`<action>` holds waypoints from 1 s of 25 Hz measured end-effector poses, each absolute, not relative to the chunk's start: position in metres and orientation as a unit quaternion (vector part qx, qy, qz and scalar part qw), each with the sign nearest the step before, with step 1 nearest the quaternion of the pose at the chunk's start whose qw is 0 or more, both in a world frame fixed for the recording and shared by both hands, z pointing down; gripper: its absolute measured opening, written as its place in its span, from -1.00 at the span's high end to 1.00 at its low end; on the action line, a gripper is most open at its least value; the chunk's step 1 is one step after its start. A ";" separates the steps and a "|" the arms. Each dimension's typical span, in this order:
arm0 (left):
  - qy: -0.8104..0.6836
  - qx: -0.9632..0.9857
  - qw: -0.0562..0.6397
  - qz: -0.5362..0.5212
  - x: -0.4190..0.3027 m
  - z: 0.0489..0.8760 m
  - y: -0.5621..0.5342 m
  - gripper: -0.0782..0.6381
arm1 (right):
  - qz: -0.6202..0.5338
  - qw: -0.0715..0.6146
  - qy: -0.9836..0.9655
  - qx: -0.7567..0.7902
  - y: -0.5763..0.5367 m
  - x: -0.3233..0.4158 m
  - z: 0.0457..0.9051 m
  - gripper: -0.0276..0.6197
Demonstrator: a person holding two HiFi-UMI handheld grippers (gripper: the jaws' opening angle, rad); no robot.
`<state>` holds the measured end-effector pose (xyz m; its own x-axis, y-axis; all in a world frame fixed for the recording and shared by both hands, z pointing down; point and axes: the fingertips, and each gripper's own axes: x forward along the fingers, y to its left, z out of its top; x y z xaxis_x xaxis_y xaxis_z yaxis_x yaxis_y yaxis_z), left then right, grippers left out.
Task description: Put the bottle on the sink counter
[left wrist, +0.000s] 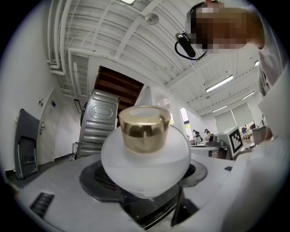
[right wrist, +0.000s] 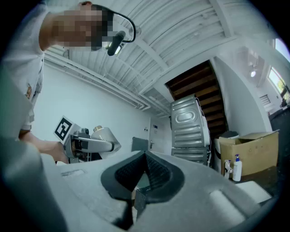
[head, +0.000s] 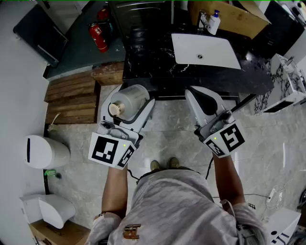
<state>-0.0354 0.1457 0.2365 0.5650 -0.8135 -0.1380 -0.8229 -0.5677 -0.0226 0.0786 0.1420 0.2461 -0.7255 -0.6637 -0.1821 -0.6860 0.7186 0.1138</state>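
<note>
A frosted white bottle with a gold cap sits between the jaws of my left gripper, which is shut on it; its cap points back toward me. In the left gripper view the bottle fills the middle of the picture. The black sink counter with a white basin lies just ahead of both grippers. My right gripper is shut with nothing in it, held level in front of the counter's edge. In the right gripper view its jaws meet at the middle, and the left gripper with the bottle shows at the left.
A soap dispenser stands behind the basin beside a cardboard box. A red fire extinguisher and wooden steps lie to the left. White bins stand on the floor at the left, a marble unit at the right.
</note>
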 end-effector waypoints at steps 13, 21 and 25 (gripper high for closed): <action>0.492 -0.868 0.046 0.049 -0.008 0.237 0.136 -0.14 | 0.085 0.085 0.931 -0.344 0.133 0.118 0.243 0.91; 0.514 -0.856 0.040 0.040 0.001 0.243 0.126 -0.14 | 0.074 0.093 0.938 -0.326 0.119 0.133 0.251 0.91; 0.520 -0.853 0.039 0.036 -0.001 0.244 0.111 -0.14 | 0.072 0.094 0.939 -0.322 0.107 0.135 0.254 0.91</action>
<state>-0.0009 0.1112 0.2436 0.4574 -0.8833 -0.1027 -0.8890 -0.4569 -0.0293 0.1347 0.1068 0.2535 -0.7751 -0.5914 -0.2224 -0.6183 0.7825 0.0741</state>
